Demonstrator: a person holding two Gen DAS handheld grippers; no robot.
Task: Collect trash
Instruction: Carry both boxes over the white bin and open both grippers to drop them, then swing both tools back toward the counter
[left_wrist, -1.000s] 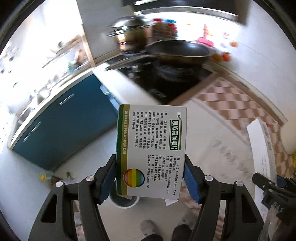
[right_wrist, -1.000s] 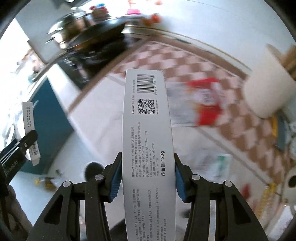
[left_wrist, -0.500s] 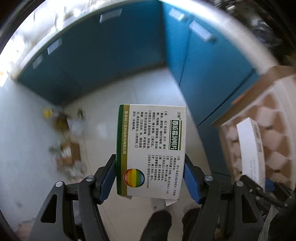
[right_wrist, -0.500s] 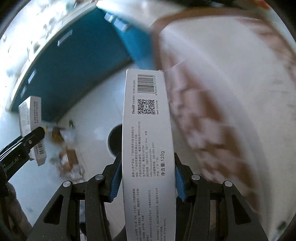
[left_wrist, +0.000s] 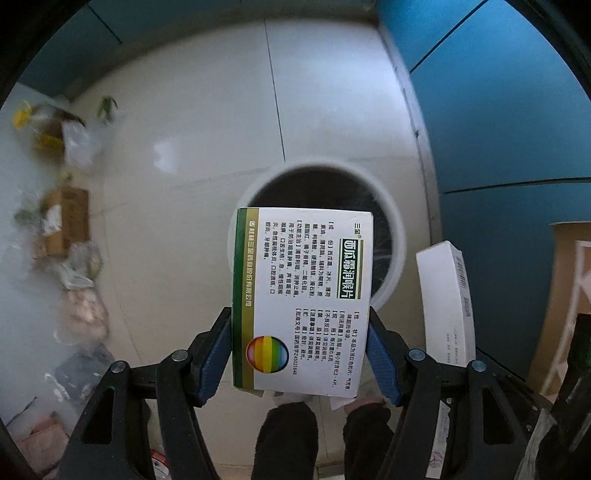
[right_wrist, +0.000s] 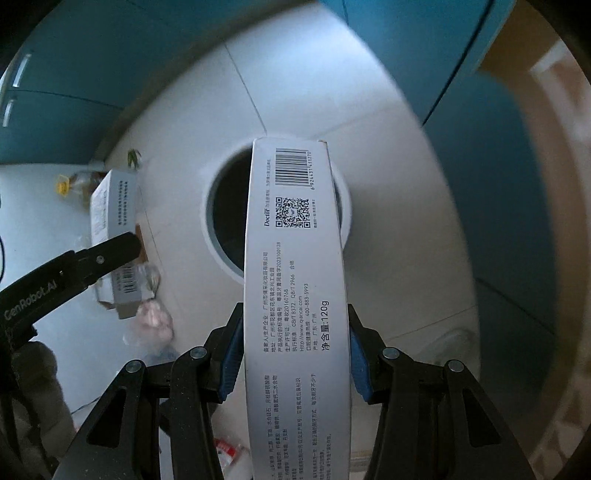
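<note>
Gripping a medicine box (left_wrist: 301, 295), the left hand-held gripper (left_wrist: 299, 354) is hovering over the bin (left_wrist: 393, 221); the right hand-held gripper (right_wrist: 295, 358) is clamping a toothpaste box (right_wrist: 295, 277) there, litter (left_wrist: 66, 229) seemingly lying blurred nearby.

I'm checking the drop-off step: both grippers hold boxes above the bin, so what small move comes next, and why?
Probably open the left gripper to drop the medicine box. Its far end already overlaps the open mouth of the round bin below. The right gripper, shut on the long white box, also points over the bin and could release next.
</note>
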